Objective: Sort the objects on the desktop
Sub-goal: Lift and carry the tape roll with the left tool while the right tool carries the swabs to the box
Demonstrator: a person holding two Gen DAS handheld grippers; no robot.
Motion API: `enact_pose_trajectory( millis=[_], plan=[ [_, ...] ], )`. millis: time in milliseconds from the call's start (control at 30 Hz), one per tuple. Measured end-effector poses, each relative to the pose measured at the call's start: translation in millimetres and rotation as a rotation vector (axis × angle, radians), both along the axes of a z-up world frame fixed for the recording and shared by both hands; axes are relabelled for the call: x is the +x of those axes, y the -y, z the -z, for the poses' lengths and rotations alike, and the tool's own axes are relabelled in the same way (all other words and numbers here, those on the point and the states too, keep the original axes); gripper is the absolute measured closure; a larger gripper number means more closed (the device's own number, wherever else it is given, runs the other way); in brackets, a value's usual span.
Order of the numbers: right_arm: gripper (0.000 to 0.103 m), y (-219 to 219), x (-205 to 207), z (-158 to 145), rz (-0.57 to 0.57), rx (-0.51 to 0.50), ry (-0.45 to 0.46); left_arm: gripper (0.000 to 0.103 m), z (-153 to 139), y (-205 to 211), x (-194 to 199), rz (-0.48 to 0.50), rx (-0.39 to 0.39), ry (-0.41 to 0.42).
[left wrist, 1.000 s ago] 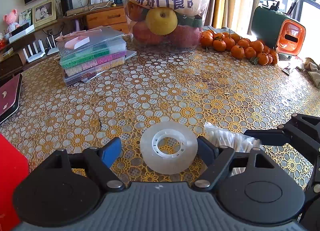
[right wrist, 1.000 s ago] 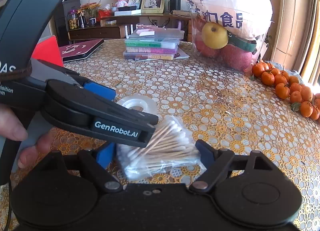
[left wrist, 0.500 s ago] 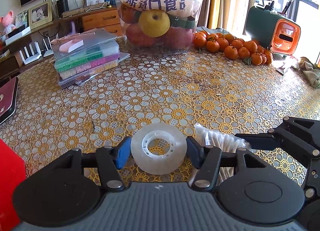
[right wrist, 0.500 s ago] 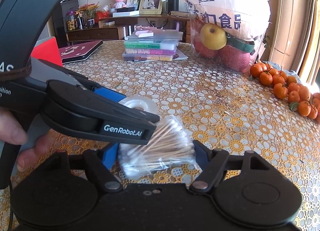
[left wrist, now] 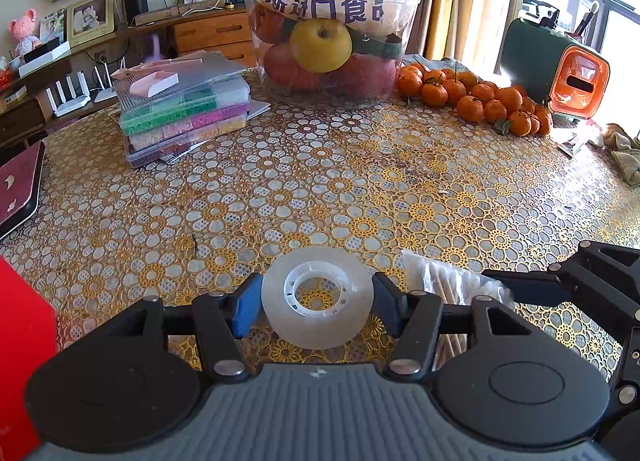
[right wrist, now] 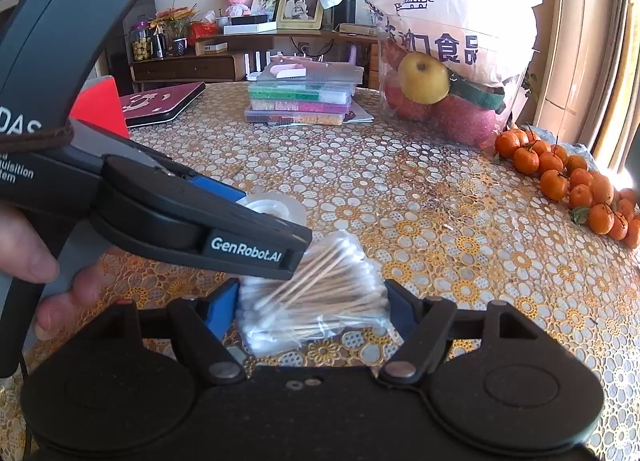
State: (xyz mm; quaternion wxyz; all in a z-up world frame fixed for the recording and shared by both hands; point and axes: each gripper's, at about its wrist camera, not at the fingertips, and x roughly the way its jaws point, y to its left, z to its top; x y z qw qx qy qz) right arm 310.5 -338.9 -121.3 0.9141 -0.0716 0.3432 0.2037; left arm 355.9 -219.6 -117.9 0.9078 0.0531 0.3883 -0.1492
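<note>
- Tape roll (left wrist: 318, 315), clear, lies flat on the tabletop (left wrist: 360, 181) with its hub opening facing up; it sits between the fingers of the left gripper (left wrist: 316, 311).
- Left gripper fingers are clamped on the roll, the blue pad (left wrist: 245, 311) against its left edge and the dark finger against its right edge.
- Bag of cotton swabs (right wrist: 316, 301), clear plastic with wooden sticks, lies on the tabletop just right of the tape roll; the bag's long axis runs roughly across the right gripper (right wrist: 314, 309), left to right.
- Inside the bag most sticks lie along that axis, while a bundle near the top slants up to the right.
- Right gripper fingers press on the two ends of the bag, the blue pad (right wrist: 222, 311) at its left end and the dark finger at its right end.
- In the right wrist view the left gripper's body crosses above the bag's upper left corner, and a hand (right wrist: 36, 261) holds its handle at the left edge.
- Farther back on the tabletop stand a stack of bead boxes (left wrist: 184, 113), a fruit container under a white bag (left wrist: 332, 41), and a row of mandarins (left wrist: 480, 101), all well apart from both grippers.
- A red box (left wrist: 24, 341) fills the left edge of the left wrist view.
</note>
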Motion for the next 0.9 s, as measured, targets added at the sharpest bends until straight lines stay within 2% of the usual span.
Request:
enact_pose_trajectory(
  millis=[433, 900],
  plan=[
    [0.028, 0.9, -15.0, -17.0, 0.021, -0.014, 0.019, 0.045, -22.8, -1.3, -15.0, 0.01, -0.015, 0.017],
    [0.028, 7.1, -44.3, -50.7, 0.06, 0.006, 0.051, 0.045, -58.8, -16.2, -49.0, 0.025, -0.037, 0.034]
  ],
)
